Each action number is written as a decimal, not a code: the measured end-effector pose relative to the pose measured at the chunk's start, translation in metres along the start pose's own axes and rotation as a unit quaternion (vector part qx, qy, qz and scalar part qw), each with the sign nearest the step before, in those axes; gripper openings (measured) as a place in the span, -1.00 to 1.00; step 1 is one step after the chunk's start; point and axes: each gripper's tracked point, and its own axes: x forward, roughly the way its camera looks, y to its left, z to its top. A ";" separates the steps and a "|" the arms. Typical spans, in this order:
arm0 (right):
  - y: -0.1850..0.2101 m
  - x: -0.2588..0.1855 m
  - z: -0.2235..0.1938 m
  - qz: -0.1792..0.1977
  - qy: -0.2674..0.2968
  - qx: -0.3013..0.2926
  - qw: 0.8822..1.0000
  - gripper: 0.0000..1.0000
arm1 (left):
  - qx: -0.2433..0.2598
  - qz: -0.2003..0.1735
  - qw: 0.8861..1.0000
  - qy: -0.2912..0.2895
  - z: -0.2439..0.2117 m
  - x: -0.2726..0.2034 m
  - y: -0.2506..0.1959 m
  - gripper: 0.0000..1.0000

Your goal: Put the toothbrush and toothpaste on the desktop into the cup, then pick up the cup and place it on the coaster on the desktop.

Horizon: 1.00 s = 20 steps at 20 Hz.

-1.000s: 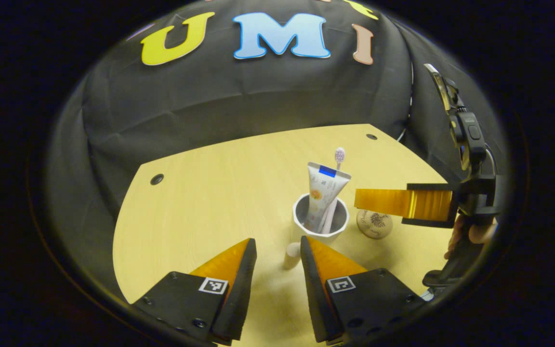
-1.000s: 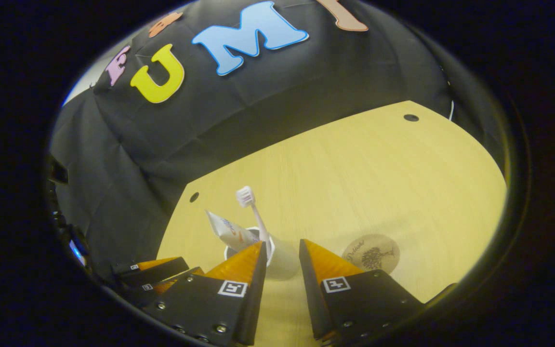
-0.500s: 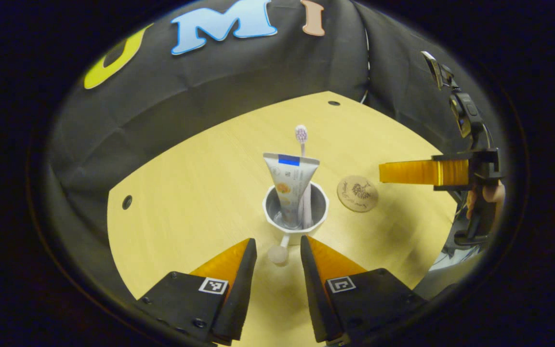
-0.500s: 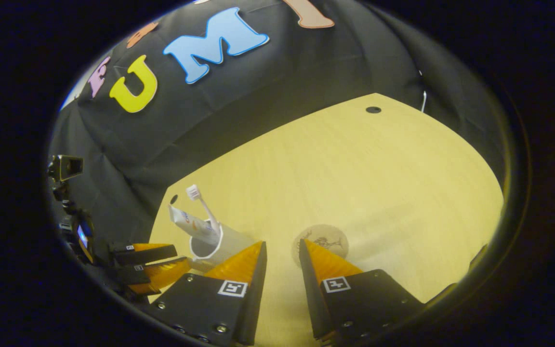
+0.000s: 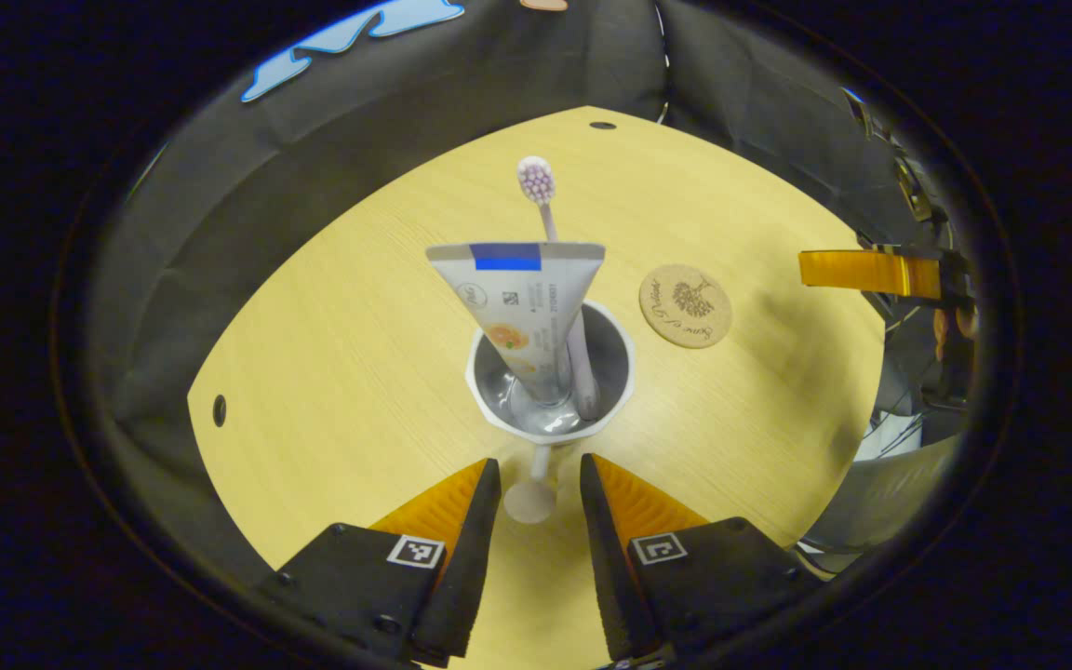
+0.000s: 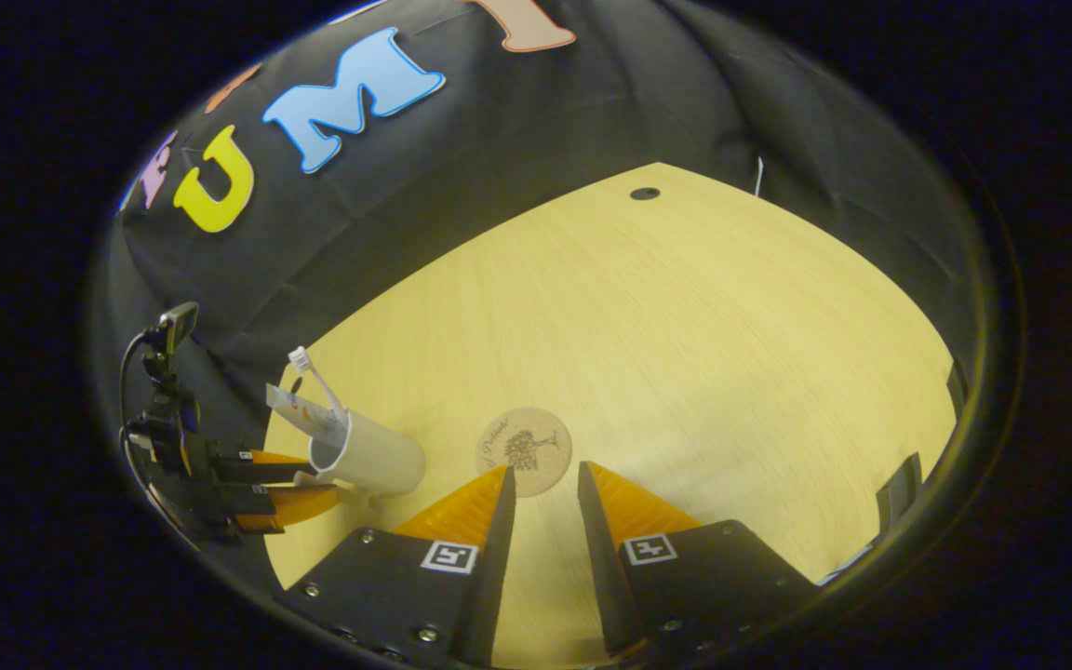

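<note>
The left gripper has its fingers spread either side of the white cup's handle, not yet pinching. The cup stands on the desk, holding toothpaste and toothbrush. The coaster lies at two o'clock — close squarely on the handle and lift level. The right gripper hovers spread, empty.

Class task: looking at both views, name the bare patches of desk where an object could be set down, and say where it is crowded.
Bare wood lies between the cup and the dark wall on its left, and across the wide stretch beyond the coaster in the right gripper view. It is crowded at the cup itself: the left gripper straddles its handle, with the coaster close beside.
</note>
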 end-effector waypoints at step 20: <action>-0.040 0.005 0.000 -0.045 0.023 0.037 0.998 -0.14 | 0.020 -0.031 0.999 0.034 0.002 0.045 -0.014 -0.26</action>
